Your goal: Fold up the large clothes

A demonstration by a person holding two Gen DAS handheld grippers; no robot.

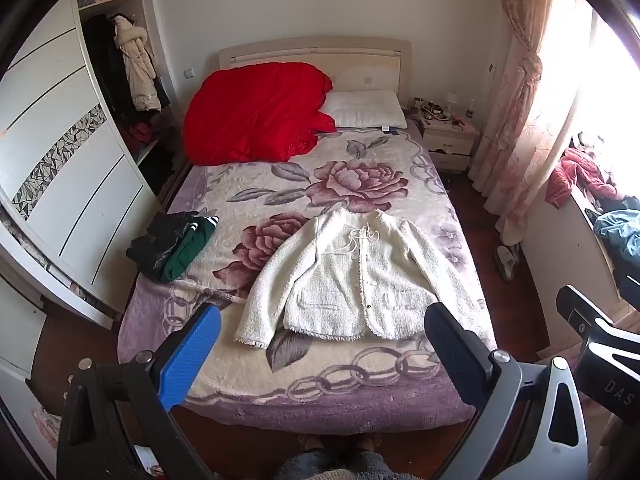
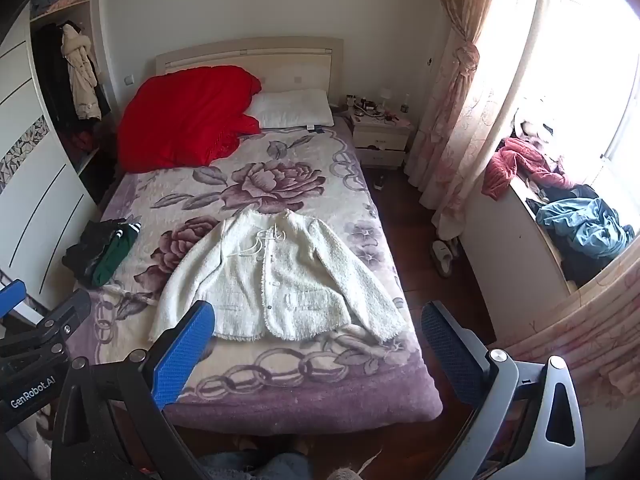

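Note:
A white fuzzy jacket lies flat and face up on the flowered bedspread, sleeves spread out, hem toward the foot of the bed. My left gripper hangs open above the foot of the bed, short of the jacket's hem, with nothing between its fingers. Over the same end of the bed my right gripper is also open and holds nothing. The left gripper's body shows at the left edge of the right wrist view.
Folded dark and green clothes sit at the bed's left edge. A red quilt and a white pillow lie at the head. Wardrobe on the left; nightstand, curtain and a clothes-covered sill on the right.

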